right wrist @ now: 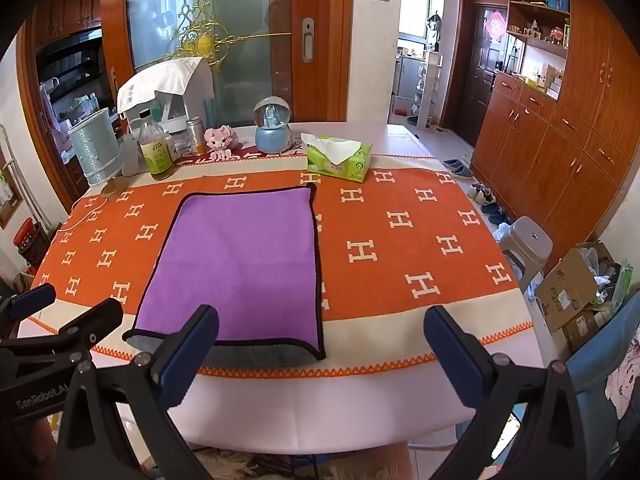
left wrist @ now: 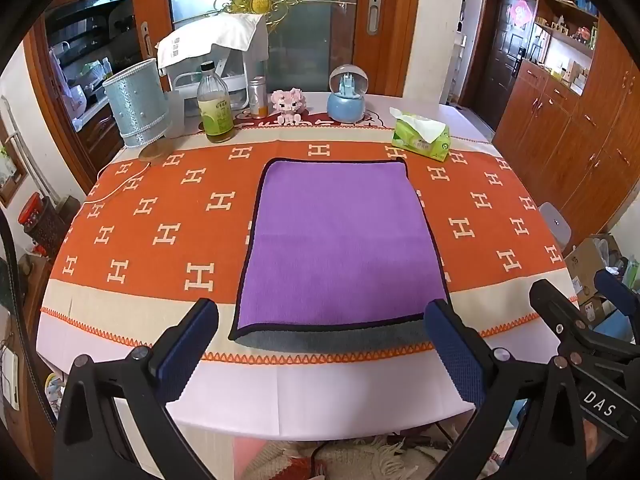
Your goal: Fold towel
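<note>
1. The left gripper (left wrist: 320, 344) is hanging above the near edge of the table, its jaws spread wide and gripping nothing; its blue pads (left wrist: 454, 354) are sitting to either side of the towel's near end without touching it.
2. The right gripper (right wrist: 320, 344) is likewise gaping wide and holding nothing, hovering over the near table edge to the right of the towel; only its left pad (right wrist: 188, 356) is overlapping the towel's near edge in view, and I cannot tell whether it is touching.
3. Each gripper is showing in the other's camera: the right one at the right edge of the left view, the left one at the left edge of the right view, the two lying side by side and apart.
4. The towel (left wrist: 340, 240) is lying flat on the orange cloth (left wrist: 160, 220), purple side up with a dark trim, and a grey strip of it is showing along the near edge.
5. The near end of the towel is reaching onto the cloth's cream border, short of the table (left wrist: 320, 400) edge.
6. A tissue pack (right wrist: 340, 160) is sitting beyond the towel's far right corner, apart from it.
7. A bottle (left wrist: 215, 104), a snow globe (left wrist: 347, 94) and a pale blue lamp (left wrist: 138, 106) are standing along the far side, well apart from the towel.
</note>
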Motion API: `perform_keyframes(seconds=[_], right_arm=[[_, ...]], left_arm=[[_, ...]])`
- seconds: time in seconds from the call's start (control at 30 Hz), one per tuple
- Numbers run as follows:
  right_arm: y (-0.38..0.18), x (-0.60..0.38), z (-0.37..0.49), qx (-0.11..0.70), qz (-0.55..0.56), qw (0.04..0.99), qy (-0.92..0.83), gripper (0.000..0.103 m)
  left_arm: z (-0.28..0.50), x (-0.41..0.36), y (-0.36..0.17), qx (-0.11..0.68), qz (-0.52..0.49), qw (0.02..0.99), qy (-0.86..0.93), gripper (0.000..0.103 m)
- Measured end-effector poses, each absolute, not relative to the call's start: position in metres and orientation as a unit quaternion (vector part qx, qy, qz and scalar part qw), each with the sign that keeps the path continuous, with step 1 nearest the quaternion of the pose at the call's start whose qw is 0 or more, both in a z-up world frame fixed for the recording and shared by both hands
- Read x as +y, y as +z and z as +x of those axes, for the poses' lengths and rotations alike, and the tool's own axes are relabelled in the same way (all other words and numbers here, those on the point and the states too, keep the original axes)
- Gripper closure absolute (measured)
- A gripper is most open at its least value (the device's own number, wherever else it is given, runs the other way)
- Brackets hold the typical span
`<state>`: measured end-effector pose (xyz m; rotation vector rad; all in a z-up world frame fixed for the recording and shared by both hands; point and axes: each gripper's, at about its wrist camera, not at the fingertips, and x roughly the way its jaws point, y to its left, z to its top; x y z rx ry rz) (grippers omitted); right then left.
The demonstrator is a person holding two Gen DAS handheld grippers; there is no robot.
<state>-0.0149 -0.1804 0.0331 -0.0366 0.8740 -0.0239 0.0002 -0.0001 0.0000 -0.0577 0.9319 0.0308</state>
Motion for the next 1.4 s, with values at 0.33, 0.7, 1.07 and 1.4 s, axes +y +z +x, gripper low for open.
perform_keyframes(seconds=[0.33, 0.7, 1.07, 1.4], right_arm=[[0.0332, -0.1803, -0.015, 0.422, -0.018, 0.907, -0.011, 0.0], [0.0327, -0.1803, -0.0147, 0.422, -0.021, 0.906, -0.013, 0.0], [0.033, -0.1786, -0.0143, 0.423, -0.022, 0.906, -0.014, 0.0], [0.0319, -0.1798, -0.0143, 0.423, -0.023, 0.906, -0.014, 0.0]], left_arm=[[-0.0002, 0.0001, 0.0001, 0.446, -0.028, 0.894, 0.015, 0.001], [-0.0004, 0.0001, 0.0002, 0.448, -0.028, 0.894, 0.015, 0.001], [-0.0008, 0.0023, -0.0006, 0.449, -0.027, 0.893, 0.015, 0.001], [-0.0006, 0.0017, -0.0006, 0.45, -0.027, 0.892, 0.015, 0.001]])
